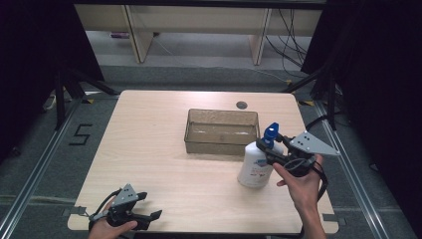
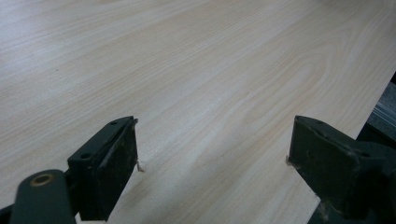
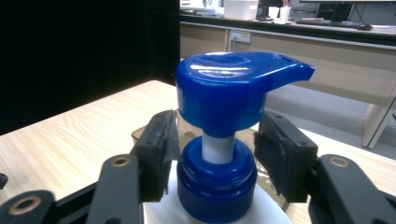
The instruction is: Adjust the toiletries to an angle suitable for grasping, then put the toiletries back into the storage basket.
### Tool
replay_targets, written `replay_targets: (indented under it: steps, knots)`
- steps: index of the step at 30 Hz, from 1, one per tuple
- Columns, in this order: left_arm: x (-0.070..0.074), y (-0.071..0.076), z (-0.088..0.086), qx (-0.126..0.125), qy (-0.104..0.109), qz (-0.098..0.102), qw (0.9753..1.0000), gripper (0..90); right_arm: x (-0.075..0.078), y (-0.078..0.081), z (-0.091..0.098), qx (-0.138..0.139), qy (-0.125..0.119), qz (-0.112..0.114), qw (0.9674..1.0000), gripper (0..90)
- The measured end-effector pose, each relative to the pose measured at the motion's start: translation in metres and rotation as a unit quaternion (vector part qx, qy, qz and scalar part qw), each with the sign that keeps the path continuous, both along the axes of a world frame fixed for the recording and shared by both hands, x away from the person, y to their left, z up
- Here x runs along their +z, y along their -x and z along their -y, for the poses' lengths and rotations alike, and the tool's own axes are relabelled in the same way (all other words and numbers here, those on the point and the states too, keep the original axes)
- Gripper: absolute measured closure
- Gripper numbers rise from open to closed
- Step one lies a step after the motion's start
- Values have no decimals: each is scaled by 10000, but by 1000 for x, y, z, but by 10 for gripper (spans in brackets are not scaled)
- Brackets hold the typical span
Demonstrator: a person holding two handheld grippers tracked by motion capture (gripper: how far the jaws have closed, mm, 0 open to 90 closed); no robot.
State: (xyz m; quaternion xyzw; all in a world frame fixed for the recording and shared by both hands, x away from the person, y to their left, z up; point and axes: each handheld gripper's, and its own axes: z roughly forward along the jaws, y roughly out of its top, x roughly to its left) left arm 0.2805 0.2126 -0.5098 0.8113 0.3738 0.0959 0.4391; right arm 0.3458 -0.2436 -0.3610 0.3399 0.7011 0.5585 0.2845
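A white pump bottle (image 1: 255,167) with a blue pump head (image 3: 233,86) stands upright at the right of the wooden table (image 1: 149,149). My right gripper (image 1: 266,149) reaches in level at its neck. In the right gripper view, that gripper (image 3: 217,158) has its two pads against the sides of the blue collar (image 3: 217,186), under the pump head. My left gripper (image 1: 150,205) rests near the table's front left edge. Its jaws stand wide apart over bare wood in the left gripper view (image 2: 212,149), with nothing between them.
A clear brownish plastic bin (image 1: 221,112) sits at mid-table just behind and left of the bottle. A round cable hole (image 1: 242,105) lies behind the bin. Dark curtains and stand legs flank the table.
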Motion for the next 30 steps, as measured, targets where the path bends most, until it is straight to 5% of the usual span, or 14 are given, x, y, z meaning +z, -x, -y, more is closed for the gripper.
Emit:
replay_targets:
  steps: [9, 13, 16, 17, 19, 22, 30]
  knots:
    - [0, -1, 2, 0, 11, -16, 10000, 149, -2, 0, 0, 53, -176, -42, 9998, 559]
    - [-1, -1, 2, 5, -29, -59, 10000, 149, -1, 0, 2, 67, -155, 169, 9997, 596]
    - [-1, 0, 3, 7, 41, -55, 10000, 149, -2, 1, 0, 80, -211, 112, 9997, 600]
    - [-1, -1, 1, -42, -97, -54, 9999, 149, -1, 1, 1, 40, -200, 98, 9997, 601]
    - [-1, 1, 3, -1, 42, -48, 10000, 148, -1, 2, 0, 54, -344, 25, 9994, 607]
    - [-1, 1, 2, 41, 15, -42, 10000, 149, 1, 3, 1, -54, -204, 272, 9994, 628]
    - [-1, 1, 1, 9, 14, -17, 10000, 149, 1, 4, -4, -137, -267, 188, 9994, 631]
